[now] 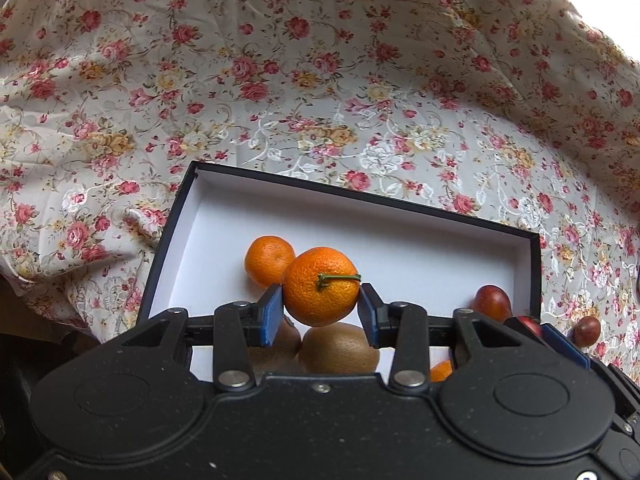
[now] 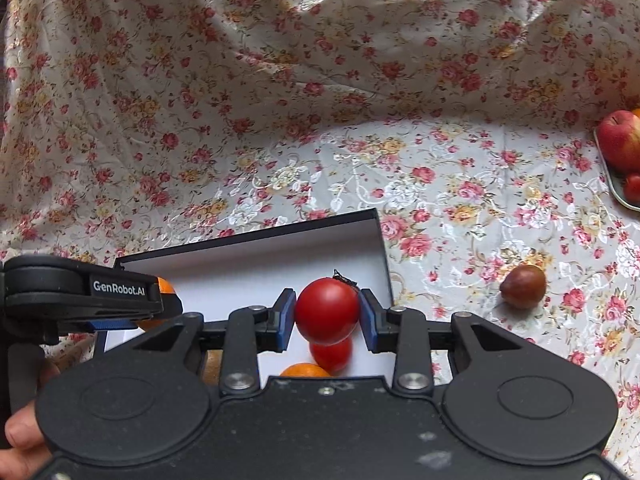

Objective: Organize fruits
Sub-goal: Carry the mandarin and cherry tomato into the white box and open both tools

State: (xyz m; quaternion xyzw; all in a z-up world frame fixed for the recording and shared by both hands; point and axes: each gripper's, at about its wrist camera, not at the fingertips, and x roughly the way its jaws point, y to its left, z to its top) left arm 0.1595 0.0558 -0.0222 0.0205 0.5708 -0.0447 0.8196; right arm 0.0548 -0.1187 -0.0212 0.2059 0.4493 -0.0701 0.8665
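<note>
Your right gripper [image 2: 327,312] clamps a red tomato [image 2: 327,310] over the black box [image 2: 382,240] with its white inside. Below it in the box lie another tomato [image 2: 334,354] and an orange [image 2: 304,370]. Your left gripper [image 2: 120,308] enters at the left. A brownish fruit [image 2: 523,286] rests on the floral cloth [image 2: 460,200].

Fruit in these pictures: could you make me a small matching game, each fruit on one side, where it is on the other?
Things:
1. stemmed orange
2. red tomato
3. red apple
4. dark brownish fruit

Places:
A. lying alone on the flowered cloth, right of the box
B. on a tray at the far right edge
C. clamped in the left gripper
D. clamped in the right gripper

Pairs: 1-C, 2-D, 3-B, 4-A
</note>
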